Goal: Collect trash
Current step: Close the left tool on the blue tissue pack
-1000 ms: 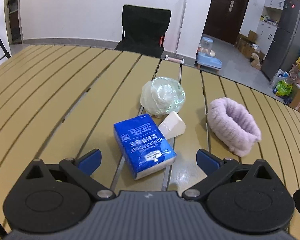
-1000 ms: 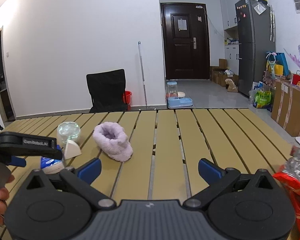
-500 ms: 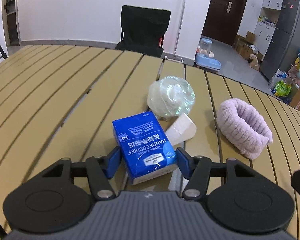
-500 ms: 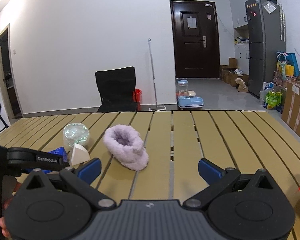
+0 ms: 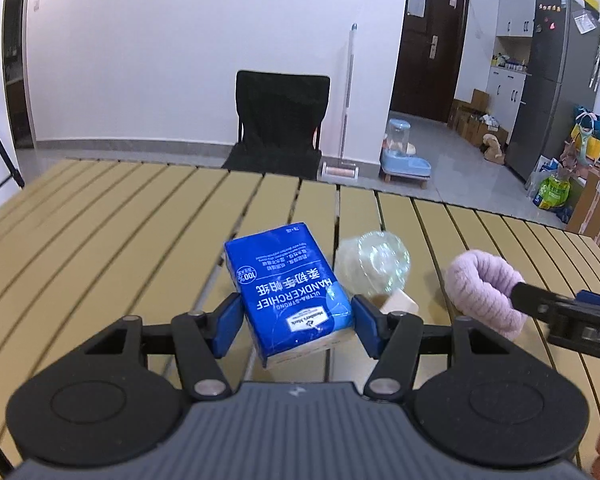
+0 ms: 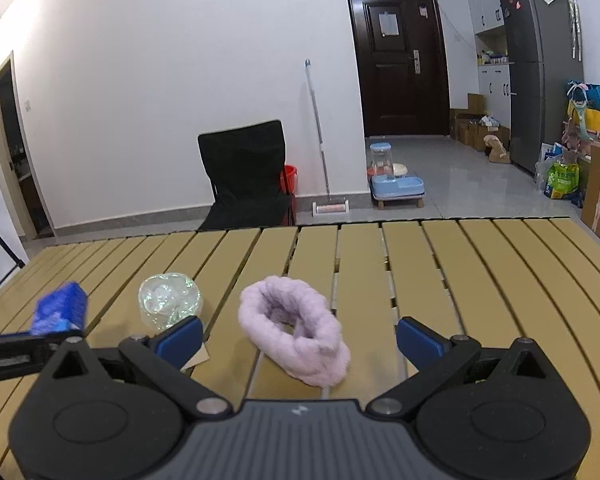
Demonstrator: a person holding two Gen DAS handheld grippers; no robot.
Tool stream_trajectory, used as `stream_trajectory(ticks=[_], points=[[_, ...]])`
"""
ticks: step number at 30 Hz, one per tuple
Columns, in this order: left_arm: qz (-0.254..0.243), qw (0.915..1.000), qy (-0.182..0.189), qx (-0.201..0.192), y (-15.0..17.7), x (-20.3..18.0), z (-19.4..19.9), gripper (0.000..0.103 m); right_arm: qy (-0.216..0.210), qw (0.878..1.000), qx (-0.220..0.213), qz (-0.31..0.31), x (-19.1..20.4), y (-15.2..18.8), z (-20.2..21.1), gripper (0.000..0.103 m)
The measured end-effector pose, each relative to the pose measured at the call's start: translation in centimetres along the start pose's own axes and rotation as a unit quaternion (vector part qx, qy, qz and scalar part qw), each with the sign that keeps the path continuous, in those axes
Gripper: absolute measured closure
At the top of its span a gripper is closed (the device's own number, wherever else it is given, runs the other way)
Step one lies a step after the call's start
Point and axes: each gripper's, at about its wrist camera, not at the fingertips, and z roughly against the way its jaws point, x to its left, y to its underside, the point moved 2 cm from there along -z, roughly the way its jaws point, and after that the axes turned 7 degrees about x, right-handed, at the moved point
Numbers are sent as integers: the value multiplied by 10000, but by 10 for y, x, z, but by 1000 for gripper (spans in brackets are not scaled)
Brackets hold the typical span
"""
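Observation:
My left gripper is shut on a blue handkerchief tissue pack and holds it lifted above the slatted table. The pack also shows at the left of the right wrist view. A crumpled clear plastic ball and a white wedge-shaped piece lie on the table just right of the pack. My right gripper is open and empty, with a fluffy lilac band lying on the table between its fingers. The band also shows in the left wrist view.
A black folding chair stands beyond the table's far edge. A mop leans on the wall, and a blue pet feeder sits on the floor. The other gripper's body enters the left wrist view from the right.
My left gripper closed on the blue tissue pack and lifted it off the table. My right gripper moved left and forward, bringing the lilac band between its open fingers.

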Motion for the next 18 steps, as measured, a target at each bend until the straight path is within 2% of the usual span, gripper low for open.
stream_trajectory(ticks=[10,18], points=[[-85,9999,60,-119,-4,16,-2,43,403,9979,395,325,18,-10,-51,0],[-160,9998,78,-87,-3,22,-16,43,505,9947,768,468,30,-10,-84,1]])
